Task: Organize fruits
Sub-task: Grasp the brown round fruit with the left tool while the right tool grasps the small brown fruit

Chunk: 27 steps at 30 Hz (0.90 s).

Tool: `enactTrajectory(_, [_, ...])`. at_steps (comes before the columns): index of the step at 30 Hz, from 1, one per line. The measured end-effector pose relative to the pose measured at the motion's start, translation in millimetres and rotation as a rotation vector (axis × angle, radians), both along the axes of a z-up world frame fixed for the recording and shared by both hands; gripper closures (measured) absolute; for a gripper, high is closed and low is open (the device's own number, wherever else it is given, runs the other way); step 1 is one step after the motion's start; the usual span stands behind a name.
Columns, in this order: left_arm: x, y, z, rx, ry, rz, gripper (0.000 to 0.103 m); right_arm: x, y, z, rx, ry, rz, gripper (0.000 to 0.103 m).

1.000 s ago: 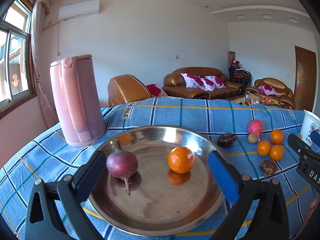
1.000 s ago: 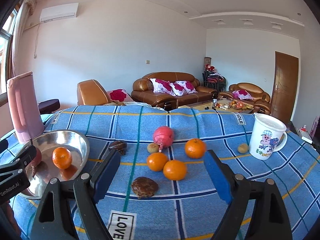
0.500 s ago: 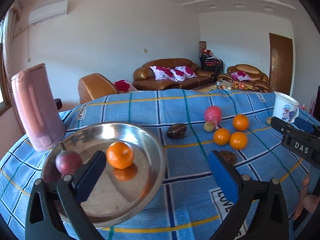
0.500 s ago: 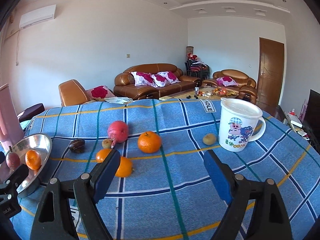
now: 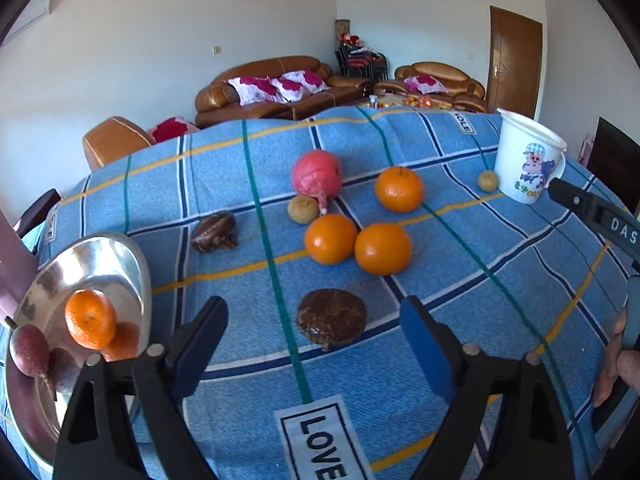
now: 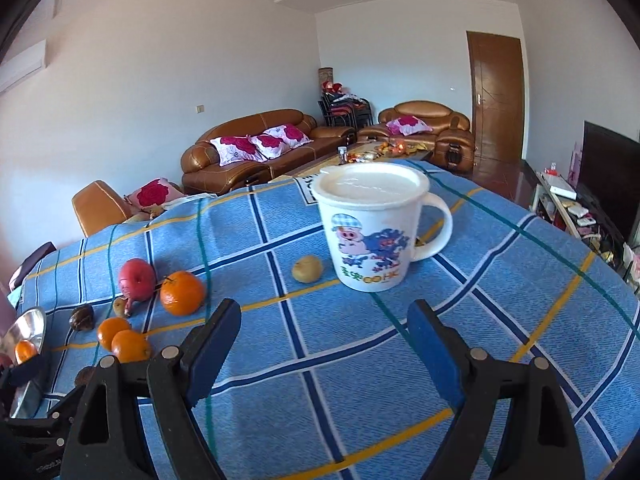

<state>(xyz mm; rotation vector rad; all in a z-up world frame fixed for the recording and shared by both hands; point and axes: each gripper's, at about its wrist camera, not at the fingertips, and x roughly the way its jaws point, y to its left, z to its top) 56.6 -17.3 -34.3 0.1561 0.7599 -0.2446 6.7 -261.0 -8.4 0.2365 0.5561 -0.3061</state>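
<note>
My left gripper point(image 5: 314, 312) hangs low over the blue checked cloth, its jaws closing. A flat, wrinkled dark brown fruit point(image 5: 331, 318) lies between the pads, which do not touch it. Beyond it are three oranges point(image 5: 330, 239), a pink-red fruit point(image 5: 317, 174) and another brown fruit point(image 5: 214, 231). At the left, a steel bowl point(image 5: 120, 256) holds an orange point(image 5: 90, 319) and a purple-red fruit point(image 5: 29, 350). My right gripper point(image 6: 324, 320) is open with nothing between its fingers, facing a small yellowish fruit point(image 6: 307, 268).
A white cartoon mug point(image 6: 372, 232) stands just beyond the right gripper, beside the yellowish fruit. A small greenish fruit point(image 5: 303, 209) lies under the pink-red one. The table drops off past the mug, and sofas stand behind it. A hand point(image 5: 616, 360) shows at the right edge.
Both grippers have swung right across the table: the left from over the bowl to the loose fruits, the right from the oranges to the mug. The left jaws have narrowed.
</note>
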Motion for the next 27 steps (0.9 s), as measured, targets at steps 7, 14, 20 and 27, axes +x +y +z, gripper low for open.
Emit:
enactTrajectory(7, [18,5,-20,-0.053,0.153,0.023,0.037,24,-13,-16,0.157,0.07,0.069,0.023])
enactTrajectory(14, [13,15,-16,-0.101,0.15,0.023,0.06,66,-8,-25,0.212,0.118,0.074,0.031])
enactTrajectory(20, [9,31,-10,-0.175,0.126,0.064,0.06,101,6,-26,0.097,0.198,0.037,0.039])
enactTrajectory(27, [0,36,7,-0.128,-0.024,0.115,0.06,130,5,-33,0.077,0.281,-0.028,0.041])
